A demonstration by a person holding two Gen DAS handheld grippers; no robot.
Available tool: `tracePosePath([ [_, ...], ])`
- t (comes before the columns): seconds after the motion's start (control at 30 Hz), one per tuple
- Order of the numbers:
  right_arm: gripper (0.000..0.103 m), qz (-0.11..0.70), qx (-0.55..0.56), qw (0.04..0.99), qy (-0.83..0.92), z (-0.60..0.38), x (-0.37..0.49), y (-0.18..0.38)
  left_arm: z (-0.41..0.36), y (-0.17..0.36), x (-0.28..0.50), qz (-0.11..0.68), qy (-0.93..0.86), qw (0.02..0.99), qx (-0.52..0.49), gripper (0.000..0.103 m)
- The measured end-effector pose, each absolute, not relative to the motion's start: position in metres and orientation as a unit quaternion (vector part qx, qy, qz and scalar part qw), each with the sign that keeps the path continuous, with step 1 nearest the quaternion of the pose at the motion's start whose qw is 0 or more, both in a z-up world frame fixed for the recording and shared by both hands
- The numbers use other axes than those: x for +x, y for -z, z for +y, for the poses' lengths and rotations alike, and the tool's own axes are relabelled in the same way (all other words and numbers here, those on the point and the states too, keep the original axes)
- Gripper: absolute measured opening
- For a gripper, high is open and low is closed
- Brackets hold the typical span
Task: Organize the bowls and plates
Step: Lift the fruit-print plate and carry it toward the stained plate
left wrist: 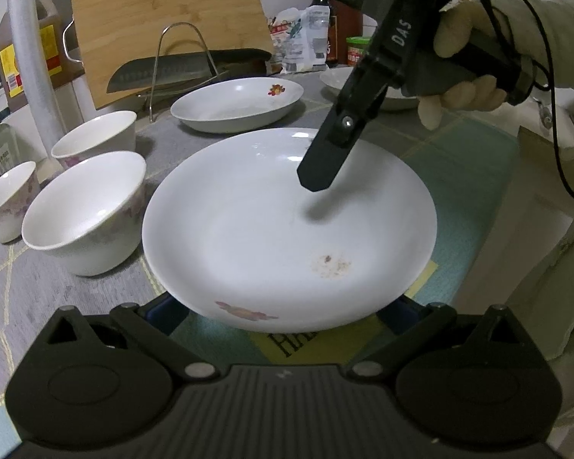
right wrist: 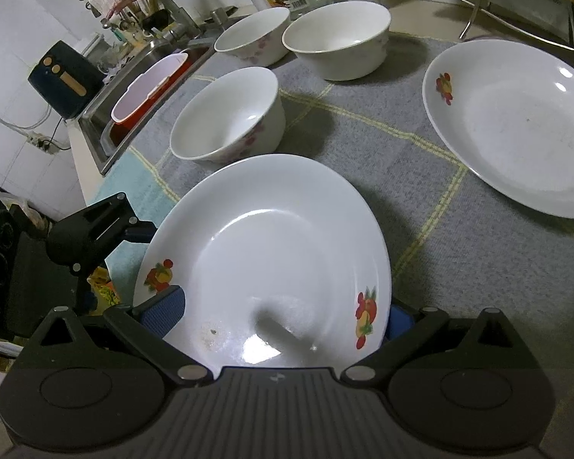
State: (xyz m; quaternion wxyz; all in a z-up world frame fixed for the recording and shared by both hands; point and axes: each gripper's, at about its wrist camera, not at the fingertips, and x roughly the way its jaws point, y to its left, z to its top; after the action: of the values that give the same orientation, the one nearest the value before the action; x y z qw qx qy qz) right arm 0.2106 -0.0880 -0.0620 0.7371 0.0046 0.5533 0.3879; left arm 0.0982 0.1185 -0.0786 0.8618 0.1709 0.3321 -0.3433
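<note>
white plate (left wrist: 287, 229) sits tilted between left gripper (left wrist: 283, 315) fingers, spread wide at its near rim; grip unclear. right gripper (left wrist: 317, 176) hovers over it, opening unclear. three bowls (right wrist: 229, 114) beyond.

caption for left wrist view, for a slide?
Right gripper poised over a white plate beside three bowls.

My right gripper (left wrist: 317, 176): black, "DAS" lettering, silver screw, black cable looping. Cream glove (left wrist: 463, 88), pale sleeve. Blue finger pads (right wrist: 164, 310).
</note>
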Motion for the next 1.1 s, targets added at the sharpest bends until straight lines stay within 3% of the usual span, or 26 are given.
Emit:
tracePosePath([
  [0.47,0.103,0.534,0.004,0.746,-0.399,-0.116,0.204,0.045,0.097,0.064,0.100,0.332,0.338,0.862,0.178,0.102],
  [1.1,0.103,0.510,-0.002,0.758,-0.408,-0.208,0.219,0.021,0.012,0.050,0.124,0.323,0.333,0.867,0.183,0.102],
])
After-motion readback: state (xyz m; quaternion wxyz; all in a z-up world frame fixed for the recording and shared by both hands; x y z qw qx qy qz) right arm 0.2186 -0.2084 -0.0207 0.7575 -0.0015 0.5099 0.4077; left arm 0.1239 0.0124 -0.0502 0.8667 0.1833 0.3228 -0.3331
